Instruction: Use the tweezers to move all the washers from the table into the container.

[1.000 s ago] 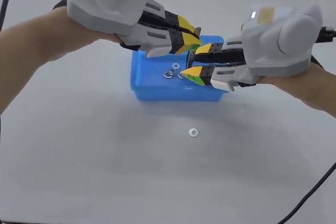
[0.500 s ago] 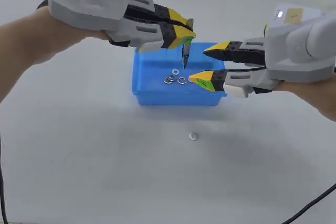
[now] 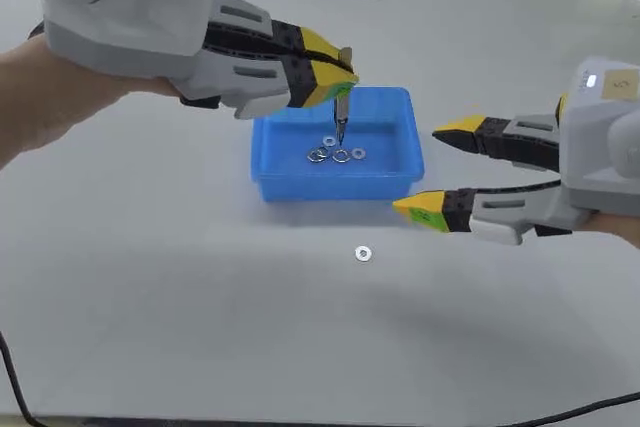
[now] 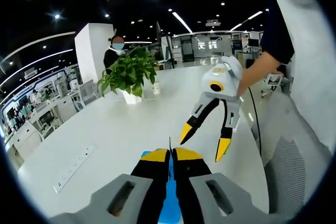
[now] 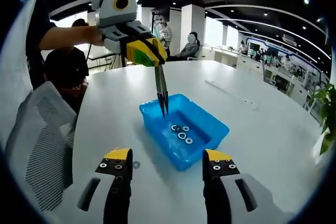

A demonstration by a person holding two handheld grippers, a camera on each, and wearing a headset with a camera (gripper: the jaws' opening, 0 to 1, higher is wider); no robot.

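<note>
Washer (image 3: 363, 253) lies flat on the counter (image 3: 150, 297) outside the container (image 3: 270, 185), nearer the spread jaws of the right gripper (image 3: 417, 169) than those of the left gripper (image 3: 335, 72), clamped on the tweezers (image 3: 340, 122) hanging point-down over the washers (image 3: 335, 153) inside.

The left tool (image 3: 338, 69) reaches in from the upper left of the head view. Its jaws are pressed together on the tweezers (image 3: 340, 125), which hang tips-down. The bare left forearm (image 3: 60, 97) stretches out behind it. The right tool (image 3: 428, 169) points leftward from the right side, roughly level, with its jaws spread wide.
</note>
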